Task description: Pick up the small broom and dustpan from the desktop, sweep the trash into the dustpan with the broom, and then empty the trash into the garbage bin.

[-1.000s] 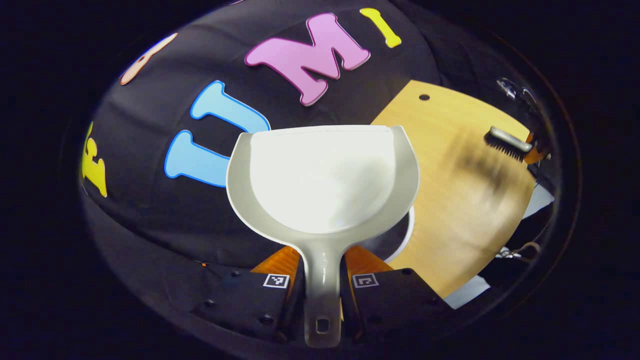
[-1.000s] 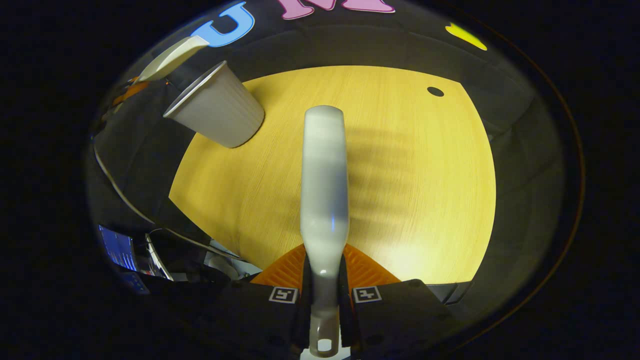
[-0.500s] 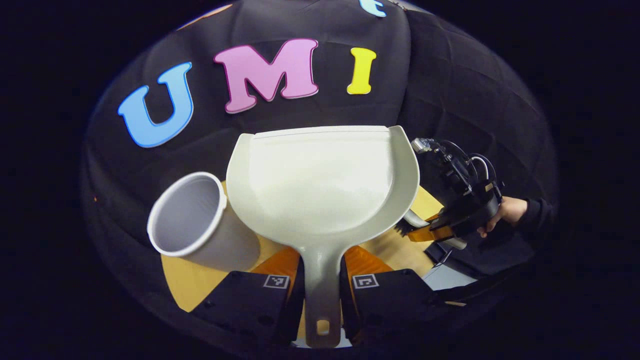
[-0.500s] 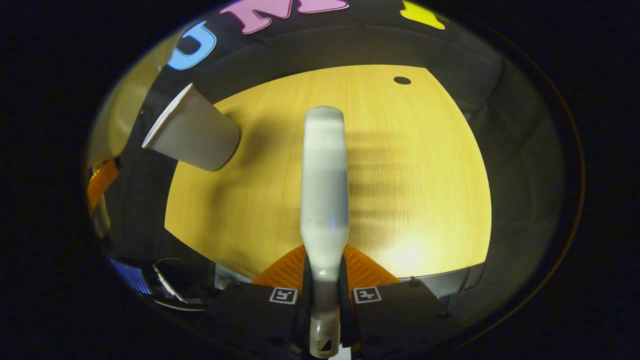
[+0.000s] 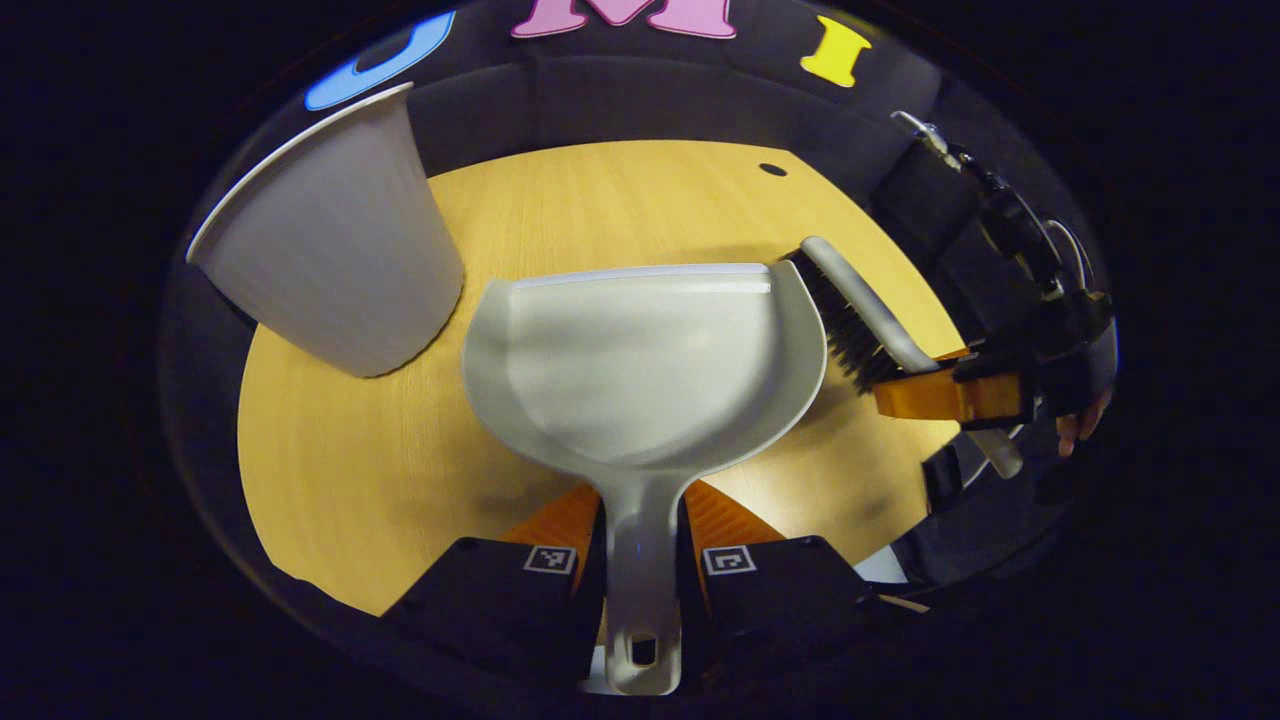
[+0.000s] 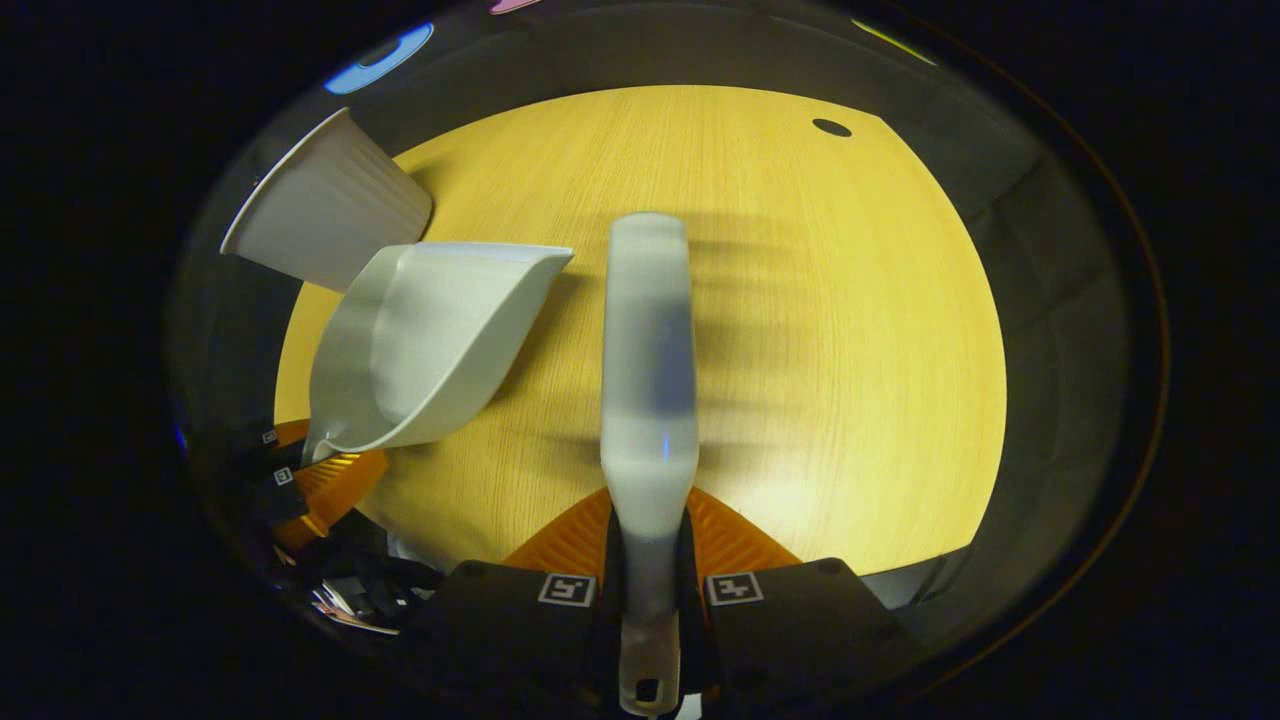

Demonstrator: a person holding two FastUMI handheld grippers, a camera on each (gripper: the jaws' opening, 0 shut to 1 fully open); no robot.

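My left gripper (image 5: 640,545) is shut on the handle of the pale grey dustpan (image 5: 640,350), whose scoop looks empty and hangs over the wooden desktop (image 5: 350,450). My right gripper (image 6: 648,560) is shut on the handle of the small broom (image 6: 648,350), seen from its grey back over the desktop (image 6: 850,350). In the left gripper view the broom (image 5: 850,310) shows its black bristles just right of the dustpan, held by the right gripper (image 5: 945,395). The right gripper view shows the dustpan (image 6: 430,340) at the left with the left gripper (image 6: 320,480) behind it.
A white ribbed garbage bin (image 5: 330,260) stands at the desktop's far left edge, also seen as the bin (image 6: 320,215) behind the dustpan. A small dark hole (image 6: 832,127) marks the desktop's far right. A hand (image 5: 1080,425) holds the right gripper.
The left gripper swung the dustpan back from beyond the bin down over the desktop, close beside the broom. The right gripper tipped a little lower and nearer the table.
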